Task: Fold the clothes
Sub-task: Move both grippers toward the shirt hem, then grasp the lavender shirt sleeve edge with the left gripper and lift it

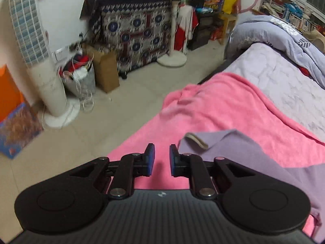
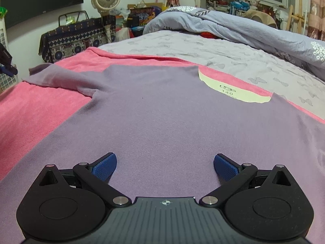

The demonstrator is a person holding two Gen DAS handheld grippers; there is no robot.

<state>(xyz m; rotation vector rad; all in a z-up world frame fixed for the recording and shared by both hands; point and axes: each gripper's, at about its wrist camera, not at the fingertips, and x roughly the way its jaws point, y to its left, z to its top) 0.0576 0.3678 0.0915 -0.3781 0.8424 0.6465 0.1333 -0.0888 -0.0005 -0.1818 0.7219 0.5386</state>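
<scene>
A lilac long-sleeved shirt [image 2: 154, 109] lies flat on a pink towel [image 2: 38, 105] on the bed, its neckline with a cream label [image 2: 233, 93] at the far right and one sleeve [image 2: 59, 75] stretched to the far left. My right gripper [image 2: 165, 163] is wide open and empty, low over the shirt's body. My left gripper [image 1: 162, 157] is open with a narrow gap and empty, over the pink towel [image 1: 223, 109] just left of the sleeve's cuff [image 1: 196, 140]. The lilac shirt [image 1: 254, 162] runs off to its right.
The bed has a grey sheet [image 2: 223, 50] and a bunched blue-grey duvet [image 2: 254, 26] at the far side. Left of the bed is tiled floor [image 1: 121, 109] with a tower fan [image 1: 40, 61], bags [image 1: 81, 75] and a cloth-covered cabinet [image 1: 134, 30].
</scene>
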